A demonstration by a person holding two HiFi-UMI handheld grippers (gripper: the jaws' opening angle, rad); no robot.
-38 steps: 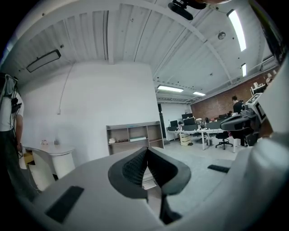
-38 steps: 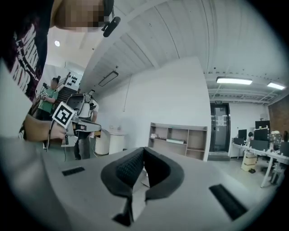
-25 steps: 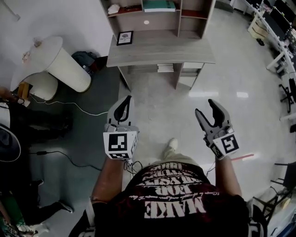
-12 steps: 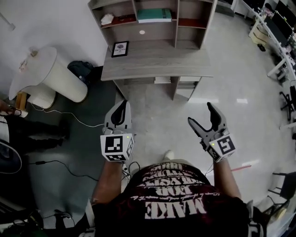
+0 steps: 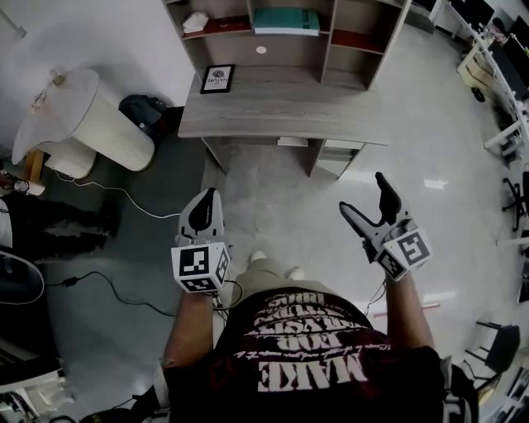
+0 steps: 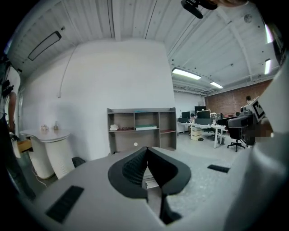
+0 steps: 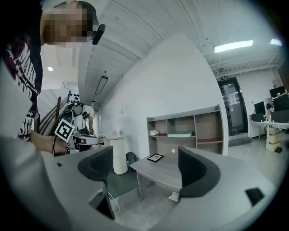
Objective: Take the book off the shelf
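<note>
A teal book [image 5: 285, 21] lies flat in the middle compartment of a grey shelf unit [image 5: 331, 33] that stands on a grey desk [image 5: 281, 111]. Both grippers hang over the floor, well short of the desk. My left gripper [image 5: 204, 216] is shut, its jaws pressed together with nothing between them. In the left gripper view the book [image 6: 145, 128] shows far ahead, above the closed left gripper [image 6: 146, 153]. My right gripper [image 5: 364, 198] is open; its jaws have just been opening and hold nothing. The right gripper view frames the book [image 7: 179, 134] between the spread jaws of the right gripper [image 7: 146, 167].
A small framed picture [image 5: 218, 78] stands on the desk's left part. A white cylindrical appliance [image 5: 83, 116] and a black bag [image 5: 145, 111] sit left of the desk, with cables [image 5: 116, 285] on the floor. Office desks and chairs [image 5: 508, 99] line the right.
The right gripper's jaws have spread wider. The left gripper has dropped lower and further left in the head view. The desk and shelf look a little nearer.
</note>
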